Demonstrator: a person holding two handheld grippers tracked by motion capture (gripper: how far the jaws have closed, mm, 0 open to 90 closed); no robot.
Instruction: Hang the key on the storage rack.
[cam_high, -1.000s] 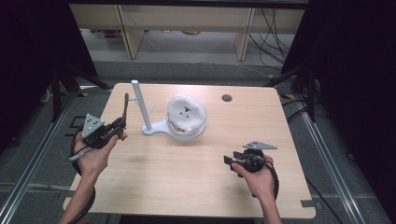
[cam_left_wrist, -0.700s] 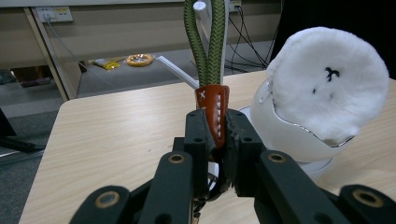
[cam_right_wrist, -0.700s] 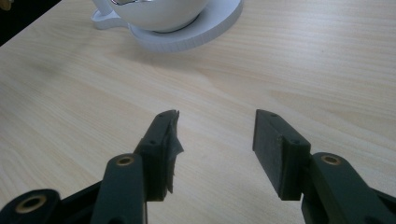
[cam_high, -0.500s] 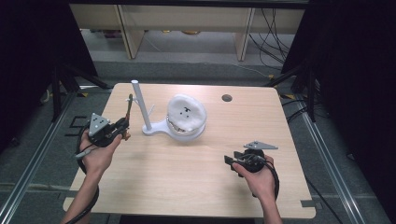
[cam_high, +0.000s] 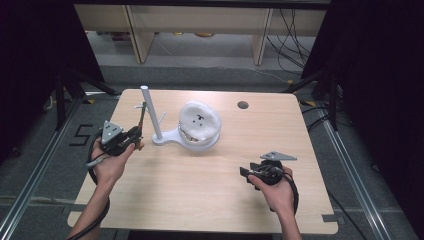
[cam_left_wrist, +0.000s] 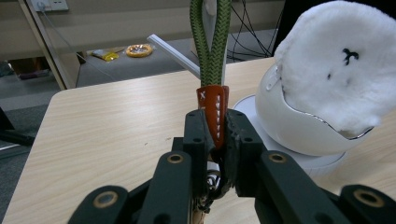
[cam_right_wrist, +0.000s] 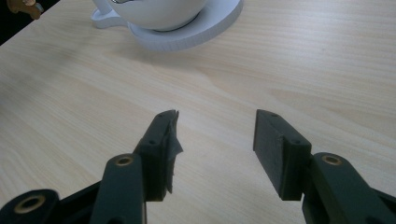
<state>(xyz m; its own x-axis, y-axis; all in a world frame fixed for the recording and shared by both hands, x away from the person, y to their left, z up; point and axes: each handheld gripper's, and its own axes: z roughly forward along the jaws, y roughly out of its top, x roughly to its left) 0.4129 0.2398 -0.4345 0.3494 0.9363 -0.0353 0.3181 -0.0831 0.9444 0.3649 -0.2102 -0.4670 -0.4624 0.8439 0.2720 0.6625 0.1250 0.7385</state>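
While your right gripper (cam_high: 248, 173) rests low over the near right of the wooden table (cam_high: 210, 200), its jaws stand apart with bare wood between them. Farther off on the left, your left gripper (cam_left_wrist: 215, 128) is clamped on the orange leather tab of a green braided strap (cam_left_wrist: 210, 44), which rises upright just beside the white post (cam_high: 151, 112). Beyond, the stand's white bowl (cam_high: 200, 142) holds a tilted white fluffy piece (cam_high: 199, 120).

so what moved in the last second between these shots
The left gripper, shut on the green strap, moved right and slightly forward toward the white post. The right gripper stayed open and low over the table; the white fluffy thing on its stand did not shift.
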